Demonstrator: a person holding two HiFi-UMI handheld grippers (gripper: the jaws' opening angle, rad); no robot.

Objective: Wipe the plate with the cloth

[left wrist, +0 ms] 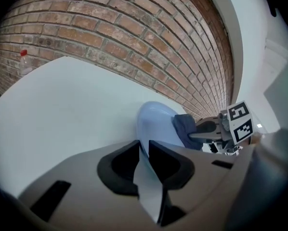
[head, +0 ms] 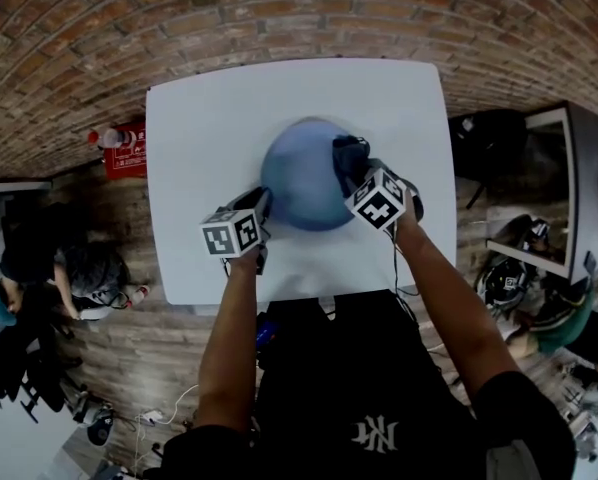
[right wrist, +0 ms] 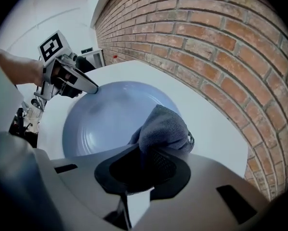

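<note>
A: Head view question: where's the plate (head: 297,193) sitting?

B: Pretty much mid table (head: 194,128), blue one. The cloth (right wrist: 164,128) is bunched up on the side of the plate nearest the table's right edge.

A: And who's got what?

B: The right gripper (right wrist: 143,163) is pinching the cloth, with its jaws closed on the wad. The left gripper (left wrist: 143,150) is clamped on the plate's rim, on the side toward the near left corner, with the rim right between its jaws.

You've one round blue plate (head: 299,186), one dark grey cloth (head: 345,151), one white square table (head: 209,128), one red-capped bottle (head: 109,138), two grippers: left gripper (head: 263,204), right gripper (head: 357,176).
</note>
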